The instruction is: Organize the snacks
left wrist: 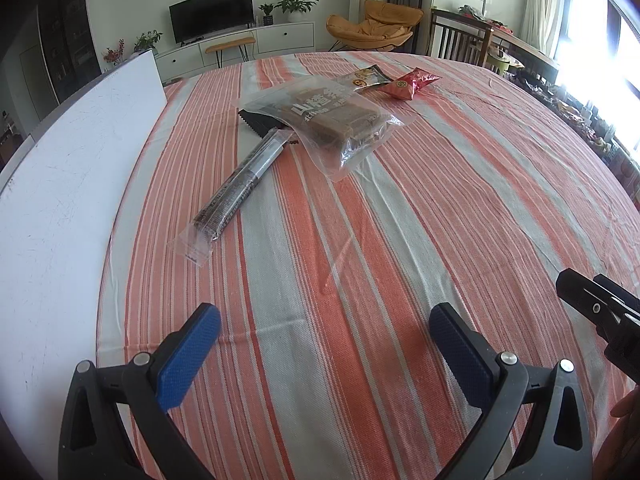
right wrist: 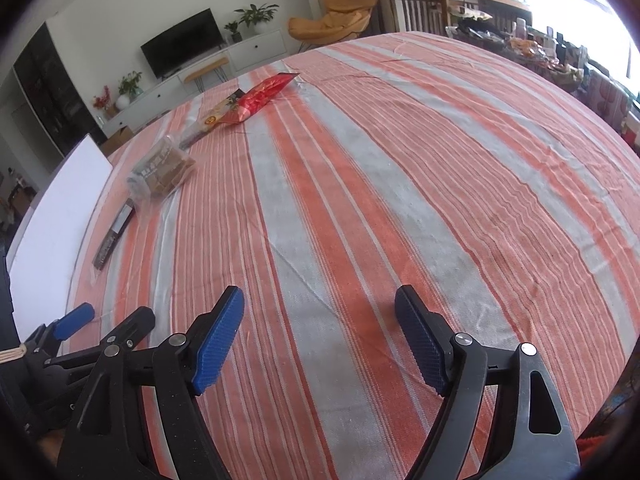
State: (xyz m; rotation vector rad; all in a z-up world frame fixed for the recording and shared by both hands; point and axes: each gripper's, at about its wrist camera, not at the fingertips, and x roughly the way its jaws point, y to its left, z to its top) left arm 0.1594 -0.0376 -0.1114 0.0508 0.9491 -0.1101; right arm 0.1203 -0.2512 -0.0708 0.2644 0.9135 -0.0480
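Several snacks lie on the striped tablecloth [left wrist: 360,240], far ahead of both grippers. A long dark stick pack [left wrist: 236,184] in clear wrap points toward me. Behind it rests a clear bag of brown bars [left wrist: 328,118], then a dark-and-gold packet [left wrist: 366,77] and a red packet [left wrist: 410,84]. In the right wrist view the same red packet [right wrist: 260,98], bar bag [right wrist: 164,172] and stick pack [right wrist: 114,236] sit far left. My left gripper [left wrist: 324,320] hovers open over bare cloth. My right gripper [right wrist: 320,304] is open too, with nothing between its blue pads.
A white board [left wrist: 68,184] lies along the table's left side. The right gripper's black frame [left wrist: 600,312] shows at the left wrist view's right edge. Beyond the table are a TV unit [left wrist: 240,40], an orange chair [left wrist: 372,24] and a cluttered dining table [right wrist: 500,12].
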